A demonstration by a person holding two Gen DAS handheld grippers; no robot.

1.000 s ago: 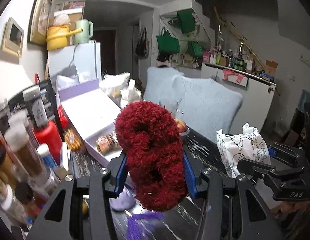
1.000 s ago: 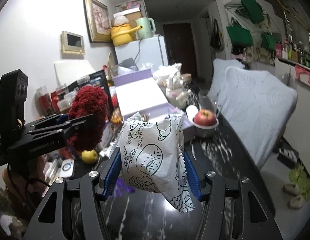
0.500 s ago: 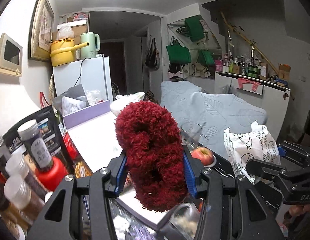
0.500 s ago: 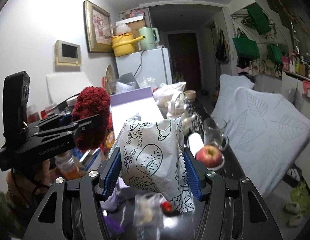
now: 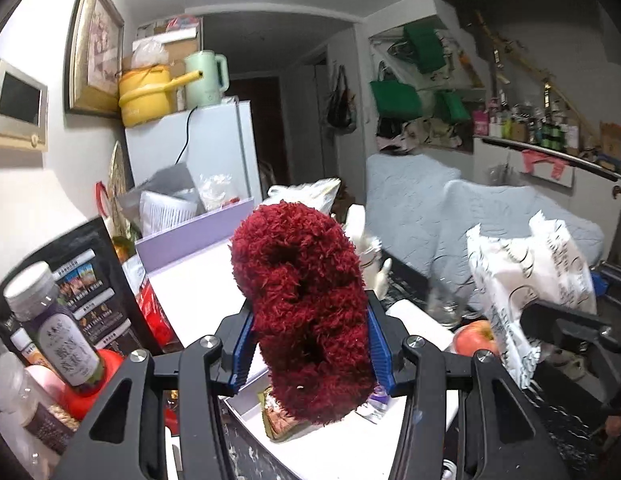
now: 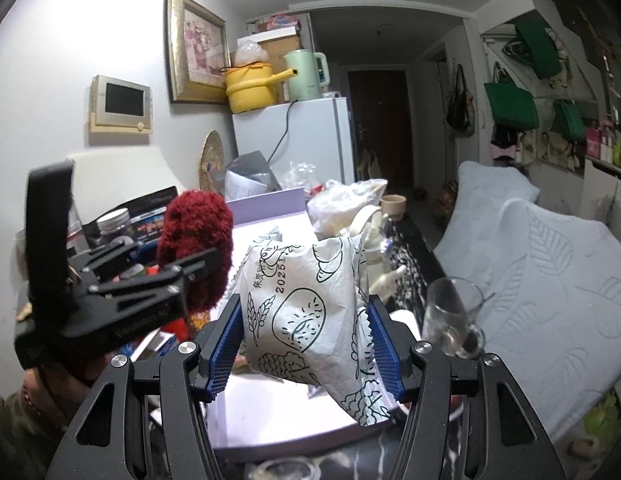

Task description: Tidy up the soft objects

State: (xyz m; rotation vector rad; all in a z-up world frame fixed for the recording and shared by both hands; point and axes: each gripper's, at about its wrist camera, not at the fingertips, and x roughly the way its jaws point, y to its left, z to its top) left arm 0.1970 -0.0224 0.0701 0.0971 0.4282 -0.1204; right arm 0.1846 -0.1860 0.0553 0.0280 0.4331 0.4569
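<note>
Pickup is complete; placement remains. The left gripper (image 5: 308,354) clamps a red fuzzy scrunchie (image 5: 300,300); the right gripper (image 6: 306,344) clamps a printed white packet (image 6: 306,312). Both hang above the open lavender box (image 6: 270,412).

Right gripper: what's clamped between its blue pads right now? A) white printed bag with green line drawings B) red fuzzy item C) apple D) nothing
A: in the right wrist view the right gripper has both blue pads pressed on the white printed bag, while the red fuzzy item sits in the left gripper beside it.
</note>
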